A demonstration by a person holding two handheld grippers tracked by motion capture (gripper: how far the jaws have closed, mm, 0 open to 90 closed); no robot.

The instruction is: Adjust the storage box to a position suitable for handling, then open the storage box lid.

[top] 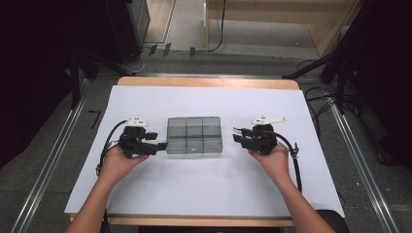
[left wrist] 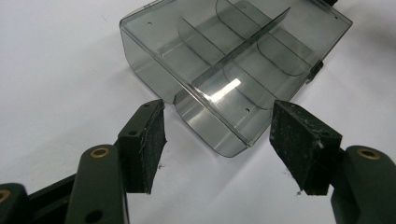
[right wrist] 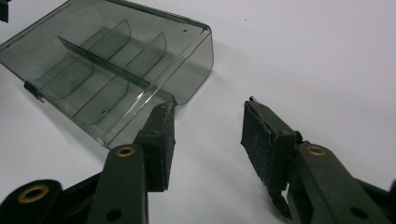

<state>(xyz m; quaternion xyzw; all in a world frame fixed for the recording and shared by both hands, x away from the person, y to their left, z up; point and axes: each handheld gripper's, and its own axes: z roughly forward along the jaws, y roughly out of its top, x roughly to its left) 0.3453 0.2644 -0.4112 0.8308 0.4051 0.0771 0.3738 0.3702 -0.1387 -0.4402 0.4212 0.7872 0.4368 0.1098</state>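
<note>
flanking a smoky clear compartment box (top: 194,135) that is lying at the middle of the white table cover (top: 145,194), the left gripper (top: 162,145) and right gripper (top: 235,134) are both standing open and holding nothing. the left jaws are straddling the box's near corner without pressing it; the right jaws are gaping just beside its other end. judged best: closing both evenly on the side walls, keeping the box level.

left tongs (top: 163,145): black, white top | right tongs (top: 235,134): black, brass rivets, cable
</note>
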